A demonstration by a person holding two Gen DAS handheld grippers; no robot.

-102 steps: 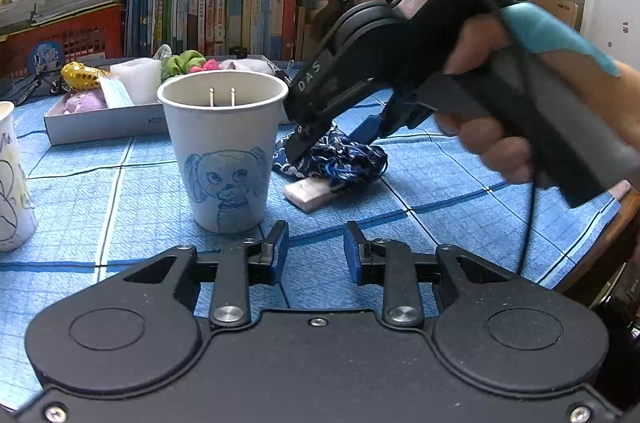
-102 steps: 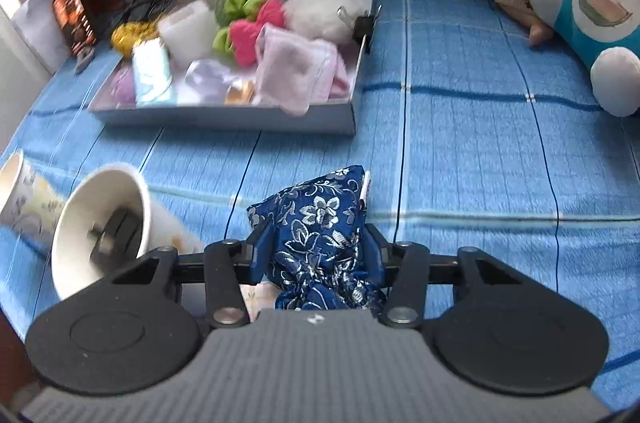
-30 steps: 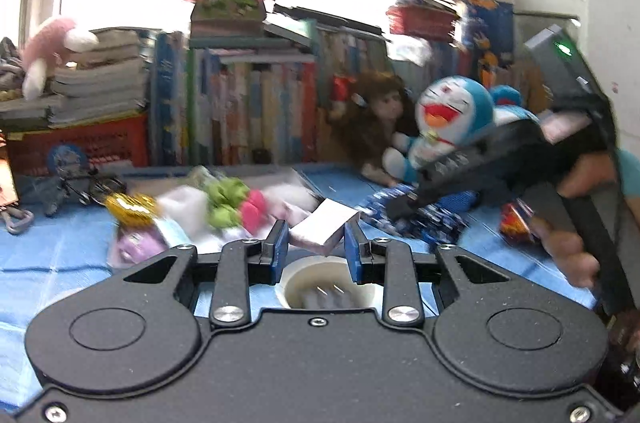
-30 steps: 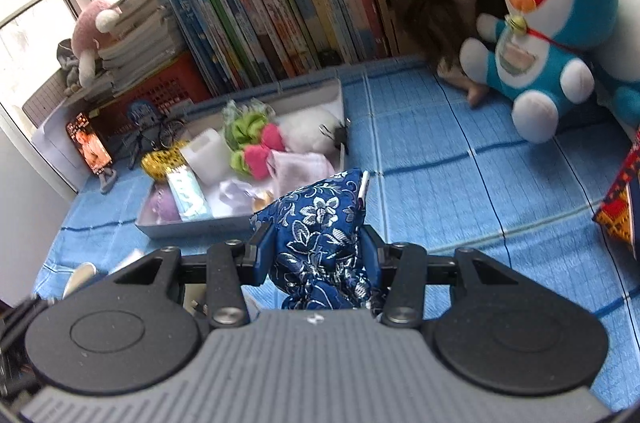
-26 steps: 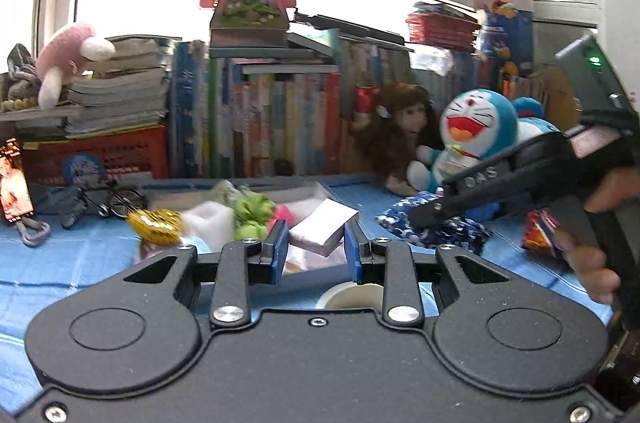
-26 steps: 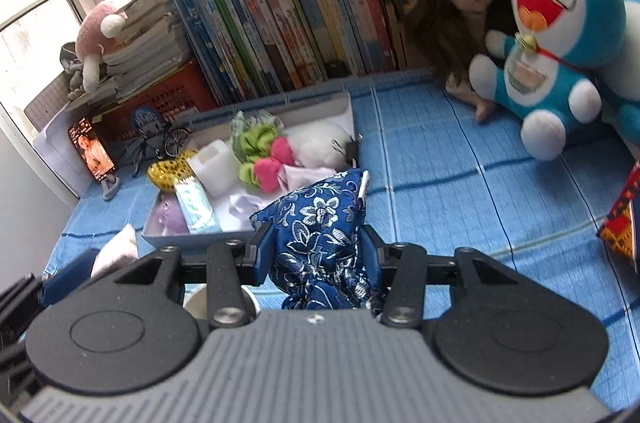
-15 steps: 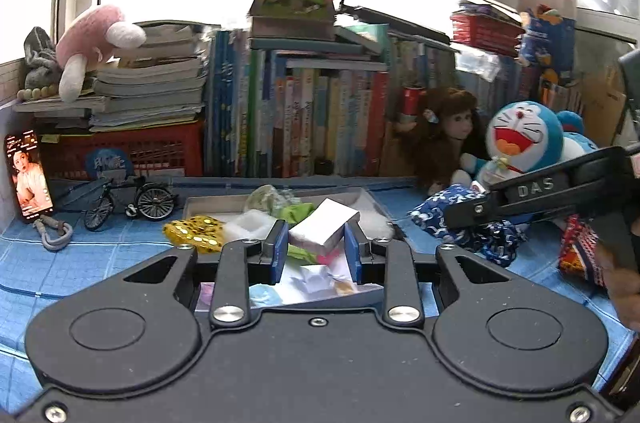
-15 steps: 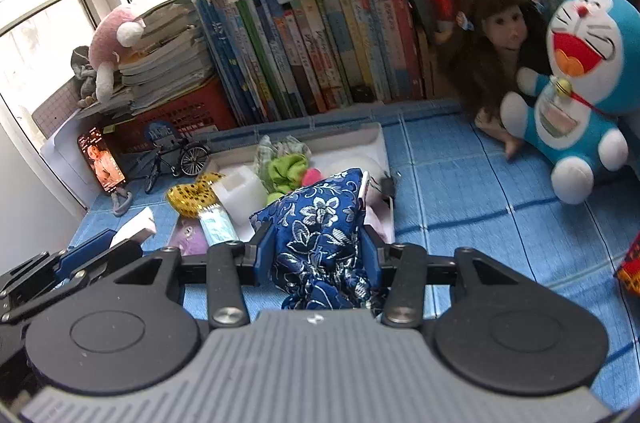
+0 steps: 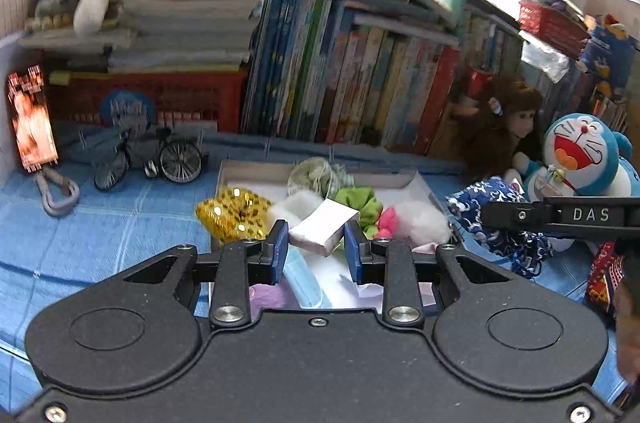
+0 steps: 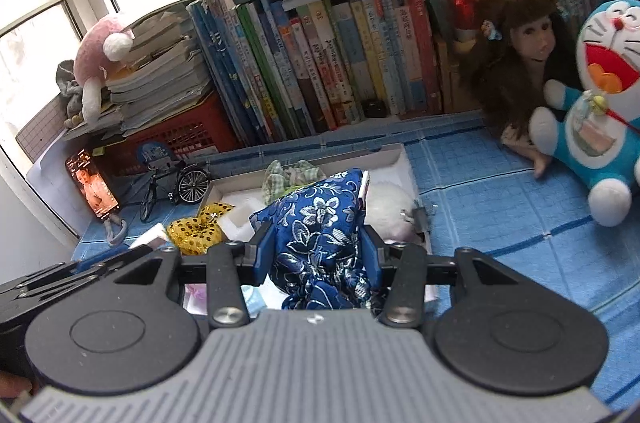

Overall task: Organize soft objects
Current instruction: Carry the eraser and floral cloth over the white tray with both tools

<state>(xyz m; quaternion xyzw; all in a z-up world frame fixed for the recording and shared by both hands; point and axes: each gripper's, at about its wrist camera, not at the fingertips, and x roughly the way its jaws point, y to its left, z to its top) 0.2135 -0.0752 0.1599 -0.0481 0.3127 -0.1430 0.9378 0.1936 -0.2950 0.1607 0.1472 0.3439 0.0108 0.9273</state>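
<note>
**Both loads carried over the tray**

Left wrist view: left gripper pinching a white sponge block, held above the white tray directly ahead, likely for dropping among the soft items there.

Right wrist view: right gripper clamped on a blue floral pouch, raised over the same tray, apparently awaiting release.

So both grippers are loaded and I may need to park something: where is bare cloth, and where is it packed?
Bare blue tablecloth lies between the white tray and the Doraemon plush. More shows left of the tray, in front of the toy bicycle. The tray itself is crowded: gold pouch, green scrunchie, white fluff.
</note>
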